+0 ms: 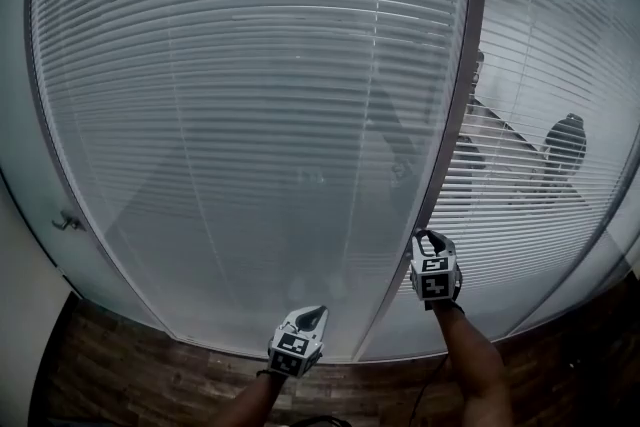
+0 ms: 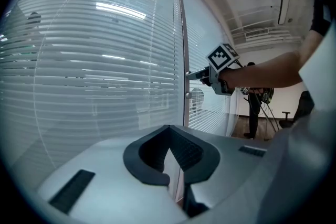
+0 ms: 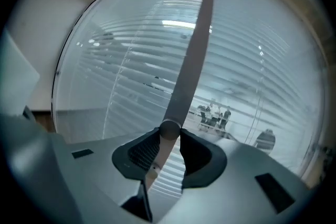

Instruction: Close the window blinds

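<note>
White slatted blinds [image 1: 250, 115] hang behind glass panes on both sides of a grey upright frame [image 1: 455, 115]. The left pane's slats look flat and hazy. The right pane's slats [image 1: 540, 165] stand partly open, with a room showing through. My right gripper [image 1: 428, 237] reaches up to the frame. In the right gripper view a small round knob [image 3: 169, 129] on the frame sits gripped between its jaw tips [image 3: 169, 132]. My left gripper [image 1: 308, 315] hangs lower, in front of the left pane, with its jaws [image 2: 169, 128] shut on nothing.
A small handle [image 1: 68, 221] sticks out at the left edge of the glass. Wooden floor [image 1: 130, 365] runs along the foot of the window. In the left gripper view a person [image 2: 254, 113] stands far off to the right near a tripod.
</note>
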Action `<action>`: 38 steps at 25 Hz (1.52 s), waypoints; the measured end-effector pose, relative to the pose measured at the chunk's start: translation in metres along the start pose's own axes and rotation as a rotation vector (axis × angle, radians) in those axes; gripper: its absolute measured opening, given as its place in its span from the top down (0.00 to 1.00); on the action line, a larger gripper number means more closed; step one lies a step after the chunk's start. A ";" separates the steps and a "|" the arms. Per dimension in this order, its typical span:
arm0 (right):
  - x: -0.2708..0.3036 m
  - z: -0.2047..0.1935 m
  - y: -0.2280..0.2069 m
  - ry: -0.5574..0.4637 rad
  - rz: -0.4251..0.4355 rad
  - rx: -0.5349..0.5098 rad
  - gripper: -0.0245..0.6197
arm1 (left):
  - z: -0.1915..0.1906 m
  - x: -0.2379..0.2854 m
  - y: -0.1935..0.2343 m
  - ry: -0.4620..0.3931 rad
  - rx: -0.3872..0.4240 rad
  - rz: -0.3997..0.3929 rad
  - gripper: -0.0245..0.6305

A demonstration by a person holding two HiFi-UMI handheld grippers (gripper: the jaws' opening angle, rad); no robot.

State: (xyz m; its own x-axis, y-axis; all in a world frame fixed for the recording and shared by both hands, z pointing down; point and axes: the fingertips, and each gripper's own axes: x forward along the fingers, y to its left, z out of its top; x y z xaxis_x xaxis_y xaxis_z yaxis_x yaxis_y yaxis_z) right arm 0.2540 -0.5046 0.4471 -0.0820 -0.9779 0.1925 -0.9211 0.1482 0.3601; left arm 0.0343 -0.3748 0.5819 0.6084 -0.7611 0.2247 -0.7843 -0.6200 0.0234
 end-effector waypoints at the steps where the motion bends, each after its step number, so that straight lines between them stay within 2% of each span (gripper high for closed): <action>1: 0.000 0.001 0.002 0.002 -0.007 -0.099 0.77 | 0.000 0.000 0.000 -0.001 -0.001 0.002 0.97; 10: 0.003 -0.003 0.007 0.062 -0.146 -1.121 0.77 | 0.002 -0.003 0.008 0.007 0.004 0.013 0.97; 12: 0.002 -0.001 0.011 0.062 -0.156 -1.279 0.77 | -0.001 -0.004 0.009 0.021 0.010 0.020 0.97; 15: 0.000 0.001 0.019 0.043 -0.134 -1.372 0.77 | 0.000 -0.004 0.005 0.031 0.000 0.012 0.97; 22: 0.004 -0.006 0.007 0.081 -0.190 -1.298 0.77 | 0.002 -0.003 0.006 0.015 -0.003 0.012 0.97; 25: 0.001 -0.003 0.007 0.078 -0.185 -1.262 0.77 | 0.005 -0.006 0.006 0.023 -0.018 0.020 0.97; 29: -0.006 0.000 0.008 0.046 -0.170 -1.165 0.77 | 0.005 -0.007 0.002 0.055 -0.023 0.021 0.97; 31: -0.013 0.004 0.009 0.021 -0.175 -1.104 0.77 | 0.007 -0.005 0.002 0.042 -0.016 0.022 0.97; 33: -0.023 0.007 0.013 -0.008 -0.170 -0.997 0.77 | 0.011 -0.004 0.005 0.011 -0.008 0.035 0.97; 36: -0.042 0.013 0.025 -0.057 -0.125 -0.730 0.77 | 0.018 -0.003 0.003 -0.030 -0.046 0.029 0.97; 38: -0.057 0.019 0.035 -0.085 -0.093 -0.597 0.78 | 0.031 -0.010 0.001 -0.040 -0.071 0.038 0.97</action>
State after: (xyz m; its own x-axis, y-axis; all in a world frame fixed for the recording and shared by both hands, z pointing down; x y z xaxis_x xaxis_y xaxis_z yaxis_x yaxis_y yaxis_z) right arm 0.2193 -0.4468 0.4318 -0.0640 -0.9954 0.0709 -0.5551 0.0945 0.8264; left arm 0.0315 -0.3737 0.5495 0.5816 -0.7915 0.1880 -0.8125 -0.5767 0.0852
